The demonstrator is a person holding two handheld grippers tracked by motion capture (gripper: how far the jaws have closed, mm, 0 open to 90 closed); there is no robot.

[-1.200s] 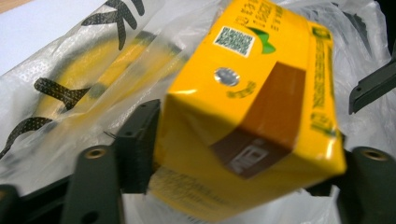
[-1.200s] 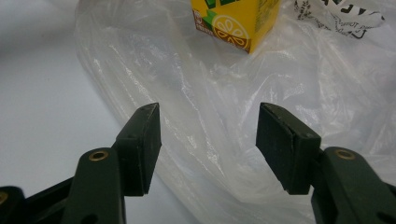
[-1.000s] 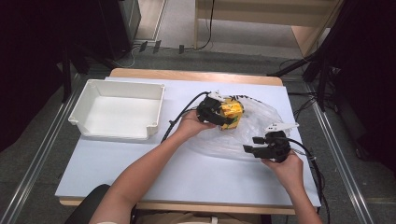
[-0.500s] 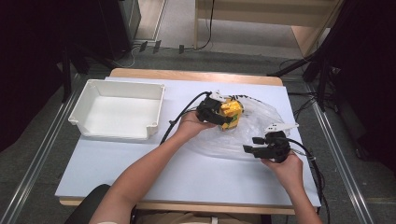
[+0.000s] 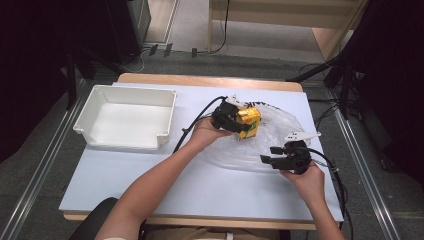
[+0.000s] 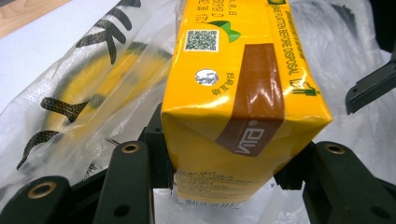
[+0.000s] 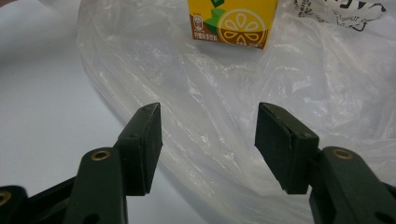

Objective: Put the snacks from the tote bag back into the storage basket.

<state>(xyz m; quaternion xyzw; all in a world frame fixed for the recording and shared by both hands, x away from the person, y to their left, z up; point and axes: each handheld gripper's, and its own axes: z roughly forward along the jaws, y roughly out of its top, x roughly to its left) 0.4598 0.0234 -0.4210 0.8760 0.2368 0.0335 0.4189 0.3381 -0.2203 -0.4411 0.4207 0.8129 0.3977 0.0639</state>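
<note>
Two hand-held grippers are over the white table (image 5: 150,175). The left gripper (image 5: 239,122) is pinching a yellow drink carton (image 5: 248,121); in the left gripper view the carton (image 6: 243,102) sits between both black jaws, which press on its lower sides, with its brown stripe and QR code facing the camera. The carton is held over the far part of a clear plastic bag (image 5: 272,142) that lies crumpled on the right half of the table. Black lettering on the bag (image 6: 84,79) is visible beside the carton in the left gripper view.

The right gripper (image 5: 272,154) is near the bag's near edge, its jaws spread apart with nothing between them. In the right gripper view the pads (image 7: 148,135) stand wide, the bag (image 7: 219,121) lying beyond and under them, and the carton's lemon-printed face (image 7: 232,21) is at the top edge.

A white tray (image 5: 82,127) sits on the left part of the table, well apart from the bag.
</note>
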